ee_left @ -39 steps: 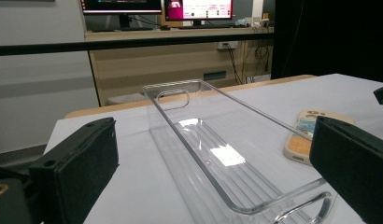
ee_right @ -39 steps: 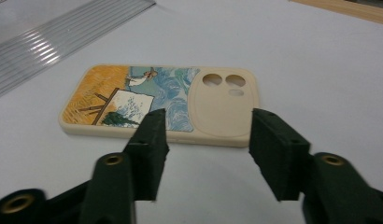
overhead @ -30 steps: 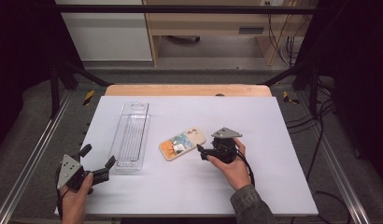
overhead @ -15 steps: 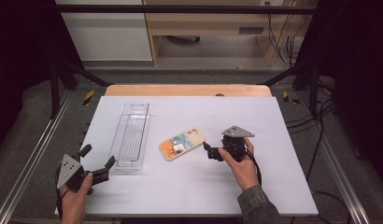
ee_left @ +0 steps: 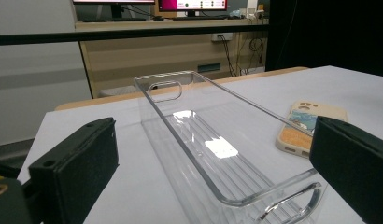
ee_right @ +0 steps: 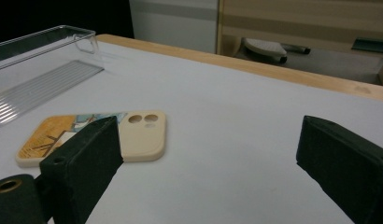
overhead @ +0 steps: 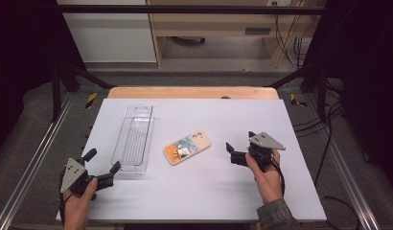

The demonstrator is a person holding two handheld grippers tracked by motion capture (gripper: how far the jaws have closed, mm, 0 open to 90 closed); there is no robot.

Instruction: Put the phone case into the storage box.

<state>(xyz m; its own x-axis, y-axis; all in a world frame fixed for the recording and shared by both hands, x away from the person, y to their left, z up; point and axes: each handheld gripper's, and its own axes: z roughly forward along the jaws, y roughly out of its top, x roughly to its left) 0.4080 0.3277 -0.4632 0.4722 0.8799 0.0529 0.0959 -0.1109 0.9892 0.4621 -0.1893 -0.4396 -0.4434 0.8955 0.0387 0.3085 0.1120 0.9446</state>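
Observation:
A beige phone case (overhead: 187, 147) with a printed picture lies flat at the middle of the white table (overhead: 204, 191). A clear plastic tray (overhead: 134, 139) stands to its left, lengthwise and empty. My right gripper (overhead: 238, 143) sits to the right of the case, apart from it and pointing at it. Its jaws have just been opening and stand open with nothing between them. In the right gripper view the case (ee_right: 133, 133) lies beyond the left jaw. My left gripper (overhead: 103, 161) is open at the tray's near end. The tray (ee_left: 203, 140) lies ahead of its jaws.
A wooden strip (overhead: 192, 92) borders the table's far edge. Metal rails (overhead: 36, 158) run along both sides, and cables (overhead: 329, 120) hang at the right. Bare white surface lies in front of and to the right of the case.
My right gripper has drawn back to the right, away from the phone case, which stays flat on the table. The left gripper has not moved.

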